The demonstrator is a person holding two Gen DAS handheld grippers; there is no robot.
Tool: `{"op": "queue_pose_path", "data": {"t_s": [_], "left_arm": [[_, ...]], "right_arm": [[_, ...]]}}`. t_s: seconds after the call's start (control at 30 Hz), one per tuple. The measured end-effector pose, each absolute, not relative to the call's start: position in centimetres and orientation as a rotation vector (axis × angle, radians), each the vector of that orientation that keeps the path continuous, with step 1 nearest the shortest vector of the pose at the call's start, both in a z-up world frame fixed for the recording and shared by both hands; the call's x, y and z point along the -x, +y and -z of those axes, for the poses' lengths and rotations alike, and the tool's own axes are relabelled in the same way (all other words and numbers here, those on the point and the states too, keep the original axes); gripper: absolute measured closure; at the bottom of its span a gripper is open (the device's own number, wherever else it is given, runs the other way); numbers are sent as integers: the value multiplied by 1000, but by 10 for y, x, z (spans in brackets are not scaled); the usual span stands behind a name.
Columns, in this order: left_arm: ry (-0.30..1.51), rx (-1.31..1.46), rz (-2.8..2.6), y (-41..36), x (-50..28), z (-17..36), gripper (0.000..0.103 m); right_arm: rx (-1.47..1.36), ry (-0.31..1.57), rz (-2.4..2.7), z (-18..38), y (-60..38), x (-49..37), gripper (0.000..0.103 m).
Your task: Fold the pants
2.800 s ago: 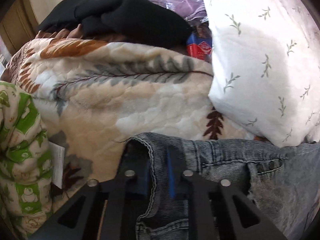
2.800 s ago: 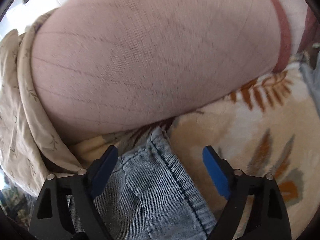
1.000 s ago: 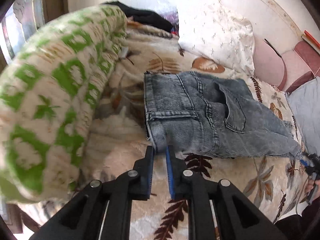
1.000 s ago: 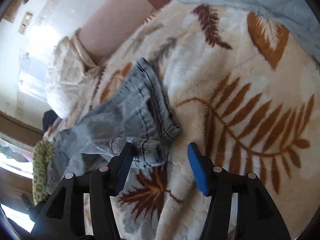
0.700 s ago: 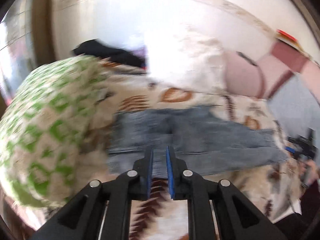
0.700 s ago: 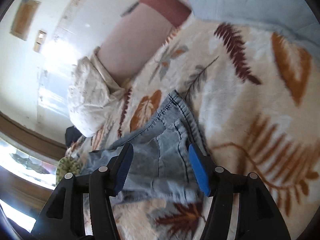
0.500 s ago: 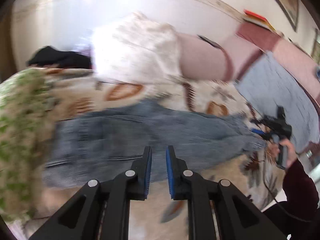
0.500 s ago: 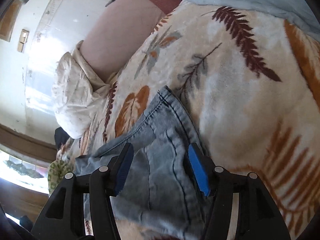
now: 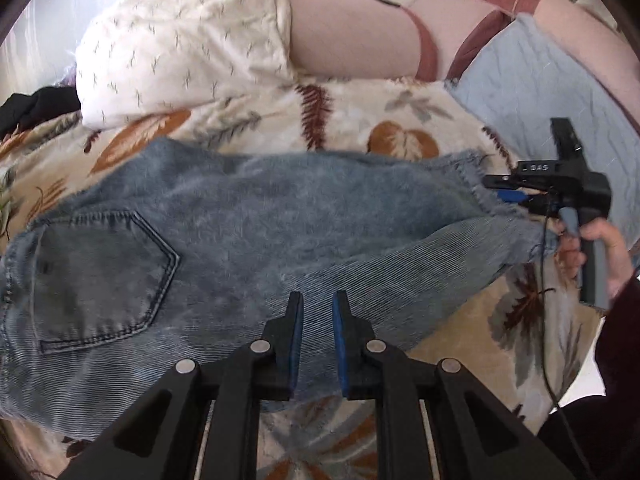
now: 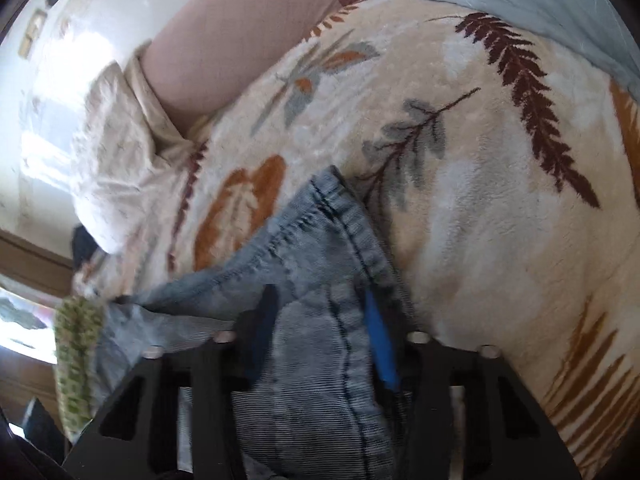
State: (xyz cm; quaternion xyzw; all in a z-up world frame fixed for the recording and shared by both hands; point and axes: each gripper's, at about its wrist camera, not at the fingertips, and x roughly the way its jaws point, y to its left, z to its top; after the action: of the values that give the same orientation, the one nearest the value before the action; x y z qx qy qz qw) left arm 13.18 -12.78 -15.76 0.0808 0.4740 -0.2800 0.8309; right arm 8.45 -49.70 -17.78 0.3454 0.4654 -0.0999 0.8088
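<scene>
Faded blue jeans (image 9: 260, 220) lie flat across a leaf-patterned blanket (image 9: 352, 116), back pocket to the left and leg end to the right. My left gripper (image 9: 318, 312) hovers over their near edge, its jaws almost together with a thin empty slit between them. At the leg end, a hand (image 9: 600, 248) holds my right gripper (image 9: 504, 190). In the right wrist view, the right gripper (image 10: 320, 308) is closing over the hem (image 10: 324, 232), with bunched denim filling the gap between its blue pads.
A white sprigged pillow (image 9: 180, 48) and pink cushions (image 9: 360, 36) sit behind the jeans. A pale blue quilt (image 9: 540, 92) lies at the right and dark clothing (image 9: 28, 108) at the far left. A green-patterned roll (image 10: 76, 352) shows at the left edge.
My left gripper swept from the waistband corner rightward along the jeans, holding nothing. My right gripper advanced onto the leg hem and its jaws narrowed around the denim.
</scene>
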Motion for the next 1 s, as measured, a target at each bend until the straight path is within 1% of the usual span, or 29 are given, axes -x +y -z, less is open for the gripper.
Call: {"op": "queue_pose_path", "data": {"t_s": [0.03, 0.07, 0.17, 0.2, 0.33, 0.43, 0.57, 0.63, 0.73, 0.83, 0.87, 0.93, 0.97, 1.0], "left_arm": [[1009, -174, 590, -128, -132, 161, 86], [1012, -174, 584, -126, -132, 163, 86], [1016, -168, 581, -123, -132, 165, 86], [1014, -166, 578, -122, -132, 164, 86], [985, -158, 581, -122, -133, 159, 86], [975, -153, 587, -126, -136, 157, 86], [991, -186, 576, -137, -138, 169, 86], [1006, -197, 570, -140, -136, 176, 86], [1025, -211, 557, -141, -133, 183, 86], [1020, -220, 546, -138, -128, 182, 86], [1018, -212, 543, -136, -127, 179, 86], [1007, -191, 538, -128, -123, 173, 86], [997, -185, 530, -123, -120, 168, 86], [988, -176, 525, -119, -117, 164, 86]], "right_arm": [[-724, 1007, 219, 179, -497, -85, 82], [-700, 1021, 225, 178, -497, -86, 85], [-679, 1029, 216, 176, -497, -86, 86], [-678, 1018, 217, 174, -498, -86, 89], [-684, 941, 237, 161, -502, -88, 89], [-678, 837, 255, 146, -506, -90, 89], [-649, 736, 307, 138, -510, -98, 92], [-671, 730, 308, 145, -518, -103, 91], [-718, 803, 331, 168, -528, -103, 90], [-759, 781, 281, 158, -529, -90, 87], [-778, 772, 241, 149, -526, -83, 84], [-756, 752, 218, 132, -515, -69, 67], [-728, 750, 214, 123, -507, -59, 63], [-717, 753, 206, 119, -502, -52, 55]]}}
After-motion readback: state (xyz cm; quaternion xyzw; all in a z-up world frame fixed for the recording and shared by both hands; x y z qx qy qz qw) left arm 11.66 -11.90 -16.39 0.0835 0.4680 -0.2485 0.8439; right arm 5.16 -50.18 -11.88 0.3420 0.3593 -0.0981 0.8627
